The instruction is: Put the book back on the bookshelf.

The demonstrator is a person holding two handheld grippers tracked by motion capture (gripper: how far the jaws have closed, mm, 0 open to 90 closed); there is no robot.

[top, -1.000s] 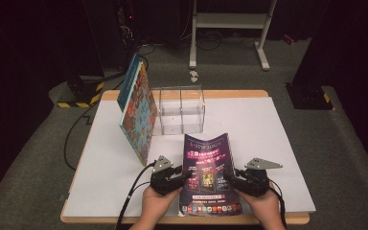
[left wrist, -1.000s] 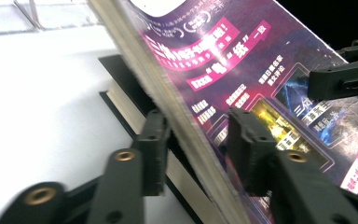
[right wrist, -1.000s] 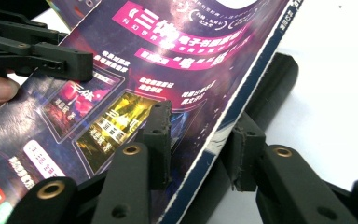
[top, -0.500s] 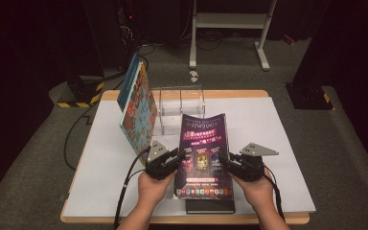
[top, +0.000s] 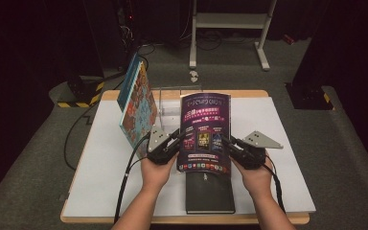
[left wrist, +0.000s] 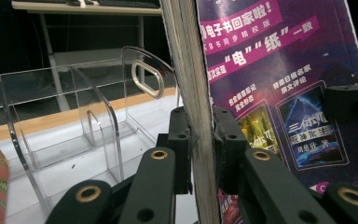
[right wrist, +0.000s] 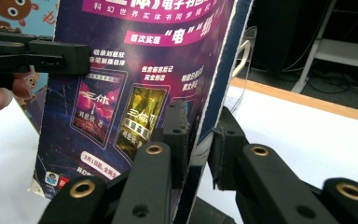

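A purple book (top: 205, 129) with pink lettering is held up off the table, tilted with its cover toward me. My left gripper (top: 176, 143) is shut on its left edge and my right gripper (top: 226, 143) on its right edge. In the left gripper view the jaws pinch the book's page edge (left wrist: 200, 93) beside the cover (left wrist: 279, 70). In the right gripper view the jaws clamp the spine side of the purple book (right wrist: 140, 70), and the left gripper (right wrist: 37, 56) grips its far edge. A clear acrylic rack (top: 170, 101) stands just behind the book.
A black notebook (top: 210, 194) lies flat on the white table (top: 100, 163) below the raised book. A colourful book (top: 136, 108) leans upright left of the rack. The rack's dividers (left wrist: 74, 121) are close ahead on the left. A white stand (top: 230, 24) is on the floor beyond.
Both grippers have lifted the purple book off the table's front edge, tilted it upright and carried it toward the rack. The black notebook beneath it has come into view.
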